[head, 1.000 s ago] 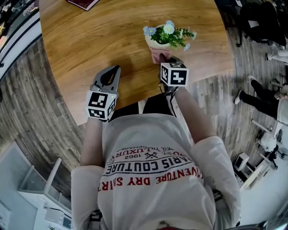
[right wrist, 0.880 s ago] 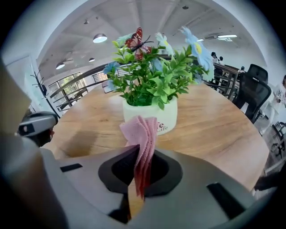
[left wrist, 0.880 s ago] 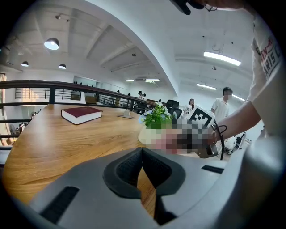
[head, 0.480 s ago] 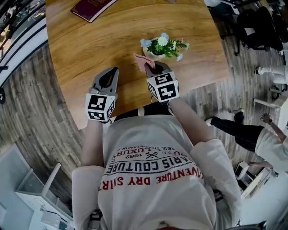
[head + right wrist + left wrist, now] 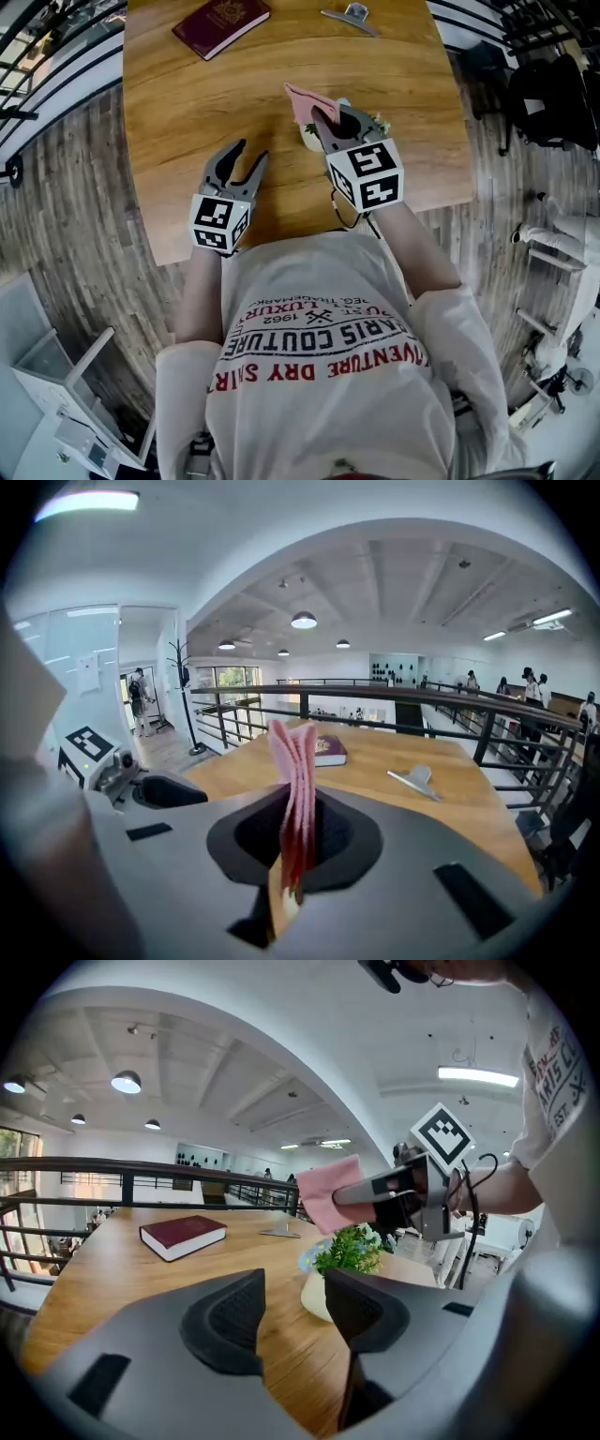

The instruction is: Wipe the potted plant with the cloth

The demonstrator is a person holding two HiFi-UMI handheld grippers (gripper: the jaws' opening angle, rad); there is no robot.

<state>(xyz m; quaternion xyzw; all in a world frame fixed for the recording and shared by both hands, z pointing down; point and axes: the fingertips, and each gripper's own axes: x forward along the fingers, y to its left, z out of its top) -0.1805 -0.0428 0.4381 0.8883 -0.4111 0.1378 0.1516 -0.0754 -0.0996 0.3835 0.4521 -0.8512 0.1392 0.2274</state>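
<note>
The potted plant (image 5: 349, 1252), a cream pot with green leaves and pale blue flowers, stands on the wooden table (image 5: 197, 103). In the head view my right gripper (image 5: 323, 120) covers most of the plant (image 5: 308, 140). That gripper (image 5: 295, 841) is shut on a folded pink cloth (image 5: 294, 780), which sticks out past its jaws (image 5: 303, 98) above the plant. The left gripper view shows the cloth (image 5: 332, 1194) hanging over the flowers. My left gripper (image 5: 249, 154) hovers left of the pot. Its jaws (image 5: 291, 1307) have just been opening and stand apart with nothing between them.
A dark red book (image 5: 221, 23) lies at the far left of the table, and a metal clip (image 5: 350, 16) lies at the far edge. Black railings (image 5: 394, 700) run beyond the table. The table's near edge lies just below both grippers.
My right gripper has lifted the cloth from beside the pot to above the flowers. The left gripper's jaws, shut before, now stand apart, and it has risen slightly.
</note>
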